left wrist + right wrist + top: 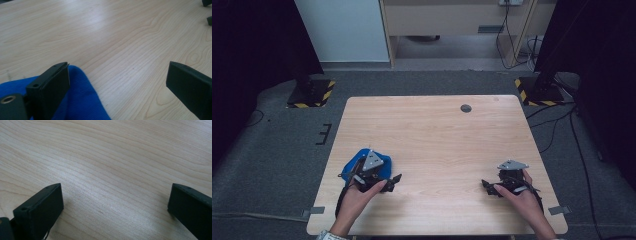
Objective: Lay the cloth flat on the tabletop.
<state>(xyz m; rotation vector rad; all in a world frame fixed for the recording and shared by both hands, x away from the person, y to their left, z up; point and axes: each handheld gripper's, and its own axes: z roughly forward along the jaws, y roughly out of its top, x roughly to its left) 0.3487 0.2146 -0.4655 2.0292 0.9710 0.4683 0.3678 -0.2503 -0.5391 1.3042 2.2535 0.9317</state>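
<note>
Blue cloth (382, 162) is lying crumpled on the near left part of the wooden table (437, 130), and I am holding my left gripper (393, 180) right over its near edge. In the left gripper view the jaws are standing wide apart: one jaw is resting against a fold of the blue cloth (77, 100), while the other is hanging over bare wood well to the side, so nothing is being clamped between them. My left hand (359, 192) is wrapping around the gripper's body, with its grey three-cornered plate (373, 160) showing above the fabric.

Over on the near right, I am holding my right gripper (486, 186) low above the bare tabletop, well apart from the cloth. Its jaws are also spread wide in the right gripper view, with plain wood grain (112, 175) lying between them. My right hand (519, 197) is gripping it from behind. A small dark round cap (466, 108) is sitting in the table near the far edge.
</note>
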